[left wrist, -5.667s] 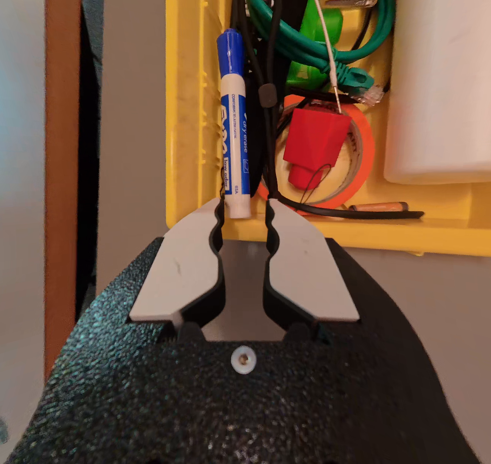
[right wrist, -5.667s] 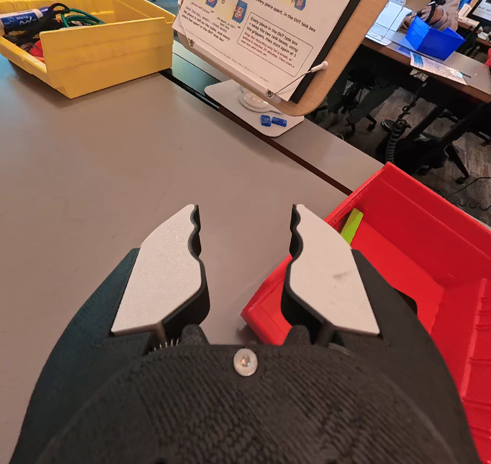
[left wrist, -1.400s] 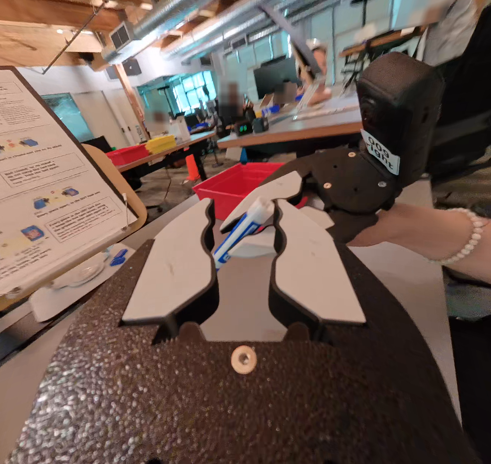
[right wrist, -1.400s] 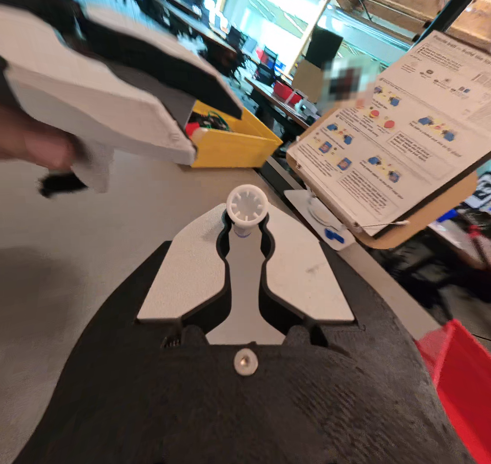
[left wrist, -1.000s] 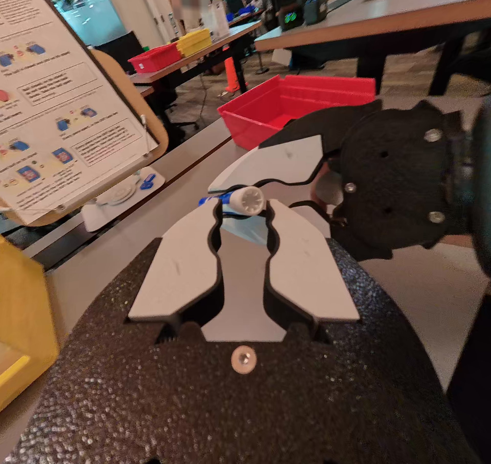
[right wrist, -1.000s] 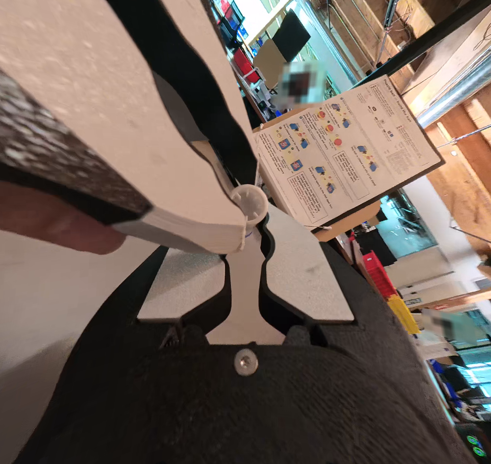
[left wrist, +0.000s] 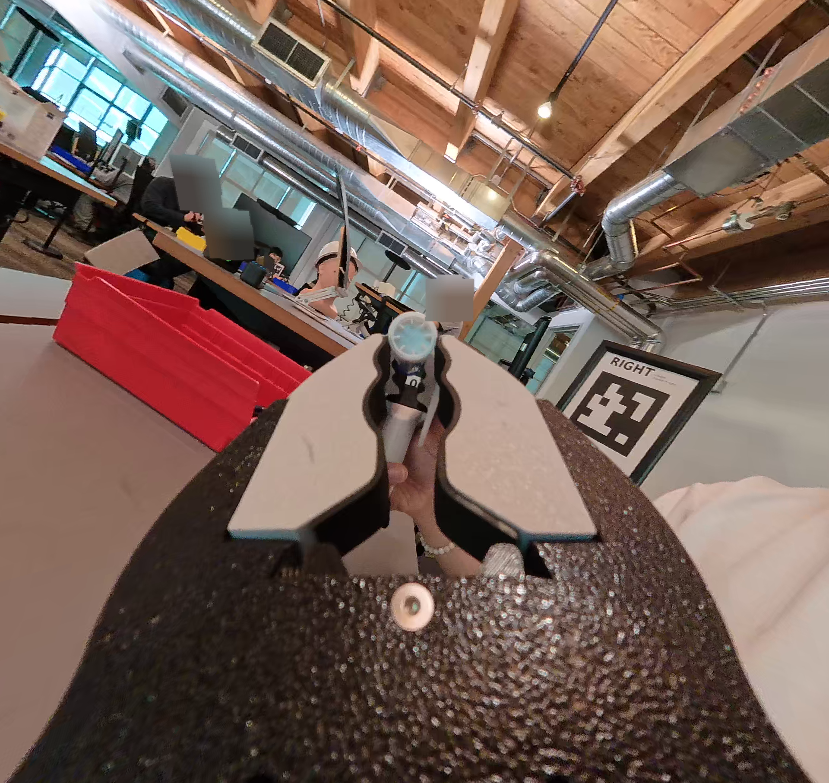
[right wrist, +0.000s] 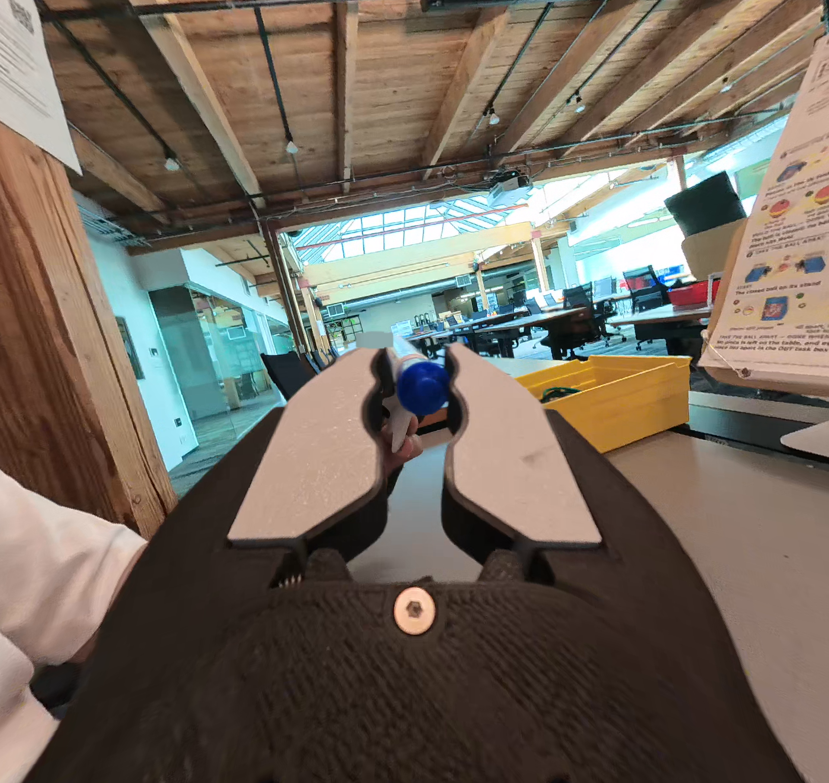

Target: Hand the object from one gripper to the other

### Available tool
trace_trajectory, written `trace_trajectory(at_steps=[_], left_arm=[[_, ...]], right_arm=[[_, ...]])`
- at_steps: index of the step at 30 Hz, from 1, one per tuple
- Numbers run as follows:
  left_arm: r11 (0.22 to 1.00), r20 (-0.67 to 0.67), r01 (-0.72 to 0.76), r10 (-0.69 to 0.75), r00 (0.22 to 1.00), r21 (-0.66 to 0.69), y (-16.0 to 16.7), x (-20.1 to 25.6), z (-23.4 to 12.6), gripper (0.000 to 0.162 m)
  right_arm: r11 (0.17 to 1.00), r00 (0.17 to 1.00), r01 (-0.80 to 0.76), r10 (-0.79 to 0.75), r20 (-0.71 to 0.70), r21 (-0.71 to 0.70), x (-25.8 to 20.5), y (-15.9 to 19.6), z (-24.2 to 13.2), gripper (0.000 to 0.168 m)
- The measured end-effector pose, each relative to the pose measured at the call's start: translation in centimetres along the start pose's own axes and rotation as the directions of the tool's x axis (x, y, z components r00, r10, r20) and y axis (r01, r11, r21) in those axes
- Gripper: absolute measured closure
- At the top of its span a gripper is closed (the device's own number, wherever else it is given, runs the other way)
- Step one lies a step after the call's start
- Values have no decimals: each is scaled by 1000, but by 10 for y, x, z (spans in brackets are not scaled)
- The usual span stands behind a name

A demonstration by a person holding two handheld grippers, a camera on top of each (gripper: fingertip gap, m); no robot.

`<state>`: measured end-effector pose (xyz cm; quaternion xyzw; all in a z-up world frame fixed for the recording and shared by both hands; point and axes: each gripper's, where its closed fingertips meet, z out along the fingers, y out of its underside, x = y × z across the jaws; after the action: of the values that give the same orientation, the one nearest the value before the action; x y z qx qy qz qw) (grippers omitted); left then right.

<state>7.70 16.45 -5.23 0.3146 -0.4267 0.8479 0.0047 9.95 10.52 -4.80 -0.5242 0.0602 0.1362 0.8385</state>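
The marker (left wrist: pixel 412 333), a white-barrelled plastic pen with a blue cap (right wrist: pixel 421 387), is held in the air above the grey table (left wrist: pixel 67 492), between the two tools. In the left wrist view its ribbed white end stands at twelve o'clock of the black, grey-padded left gripper (left wrist: pixel 410 349). The fingers are clenched on the barrel from both sides. Through the gap behind them a hand (left wrist: pixel 412 492) with a white bead bracelet (left wrist: pixel 437 550) shows at six o'clock of the pen.

In the right wrist view the round blue cap faces the camera inside the tips of the matching right gripper (right wrist: pixel 415 373), and the barrel runs away toward eleven o'clock. The jaws are drawn in close around the cap. It touches the finger at its three o'clock side, while a thin dark slot remains at nine o'clock, so whether this tool is truly gripping cannot be told.

A red plastic bin (left wrist: pixel 148 349) sits on the table at nine o'clock in the left view. A yellow plastic bin (right wrist: pixel 628 398) sits at three o'clock in the right view, just beside a printed instruction sheet on a stand (right wrist: pixel 780 290).
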Motion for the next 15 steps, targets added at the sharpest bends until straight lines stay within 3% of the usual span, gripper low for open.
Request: trace_trajectory(at_steps=[1,5,10,13,15], left_arm=[[1000,-5,-6,6,1000,2,0,0,0,144],[1000,-5,-31,31,1000,-1,-2,-4,-5,144],[995,7,-71,71,997,-66,6,-5,-6,143],[979,25,-72,78,997,-191,19,-8,-9,115],[949,-1,-49,51,999,-313,33,-4,-13,109]], right_arm=[[1000,1000,-8,8,2,-17,1,2,0,150],[991,999,-31,33,18,-133,1,13,1,150],[987,997,58,-50,61,-148,-3,11,-3,150],[970,974,193,-172,145,-149,-15,8,-9,150],[935,933,321,-285,219,-152,-26,10,-15,150]])
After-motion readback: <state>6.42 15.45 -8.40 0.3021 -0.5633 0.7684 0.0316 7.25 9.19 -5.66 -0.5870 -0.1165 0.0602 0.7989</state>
